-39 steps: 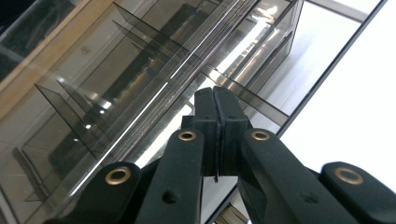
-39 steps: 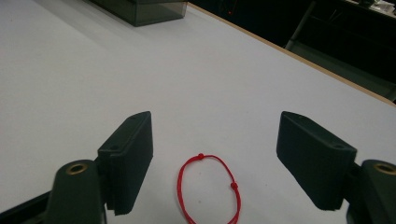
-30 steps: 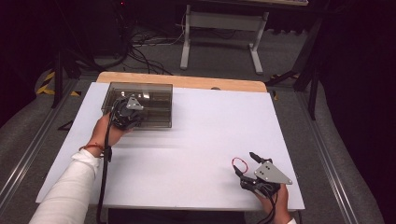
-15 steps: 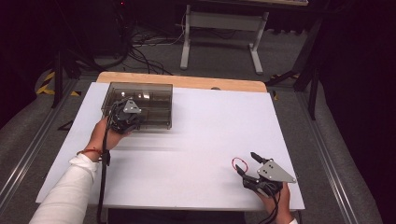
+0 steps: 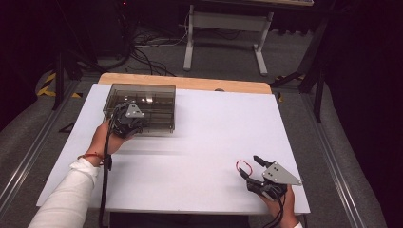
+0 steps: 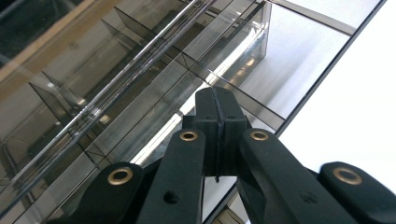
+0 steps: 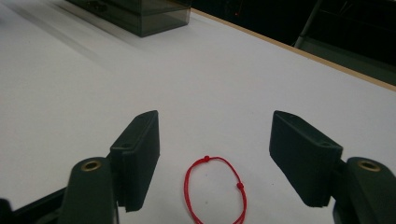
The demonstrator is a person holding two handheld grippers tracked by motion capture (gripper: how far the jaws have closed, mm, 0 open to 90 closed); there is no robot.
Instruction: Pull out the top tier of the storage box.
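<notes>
Dark room, grey floor [image 5: 332, 142], tangled cables [image 5: 147, 47].

middle of the counter [image 5: 199, 142]: wide open white top, nothing to dodge
smoky box [image 5: 142, 107]: far left, the one bulky blocker, left gripper [image 5: 127, 118] at its near edge
red loop [image 5: 244, 167]: flat, well clear of the box, just ahead of the right gripper [image 5: 254, 166]

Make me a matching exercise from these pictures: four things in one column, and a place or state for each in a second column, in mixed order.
1. left gripper
2. right gripper
3. red string loop
4. smoky clear box

a. jaws wide apart
b. far left of the white table
c. jaws pressed together
d. flat on the table, between open jaws

Pairs: 1-c, 2-a, 3-d, 4-b
</notes>
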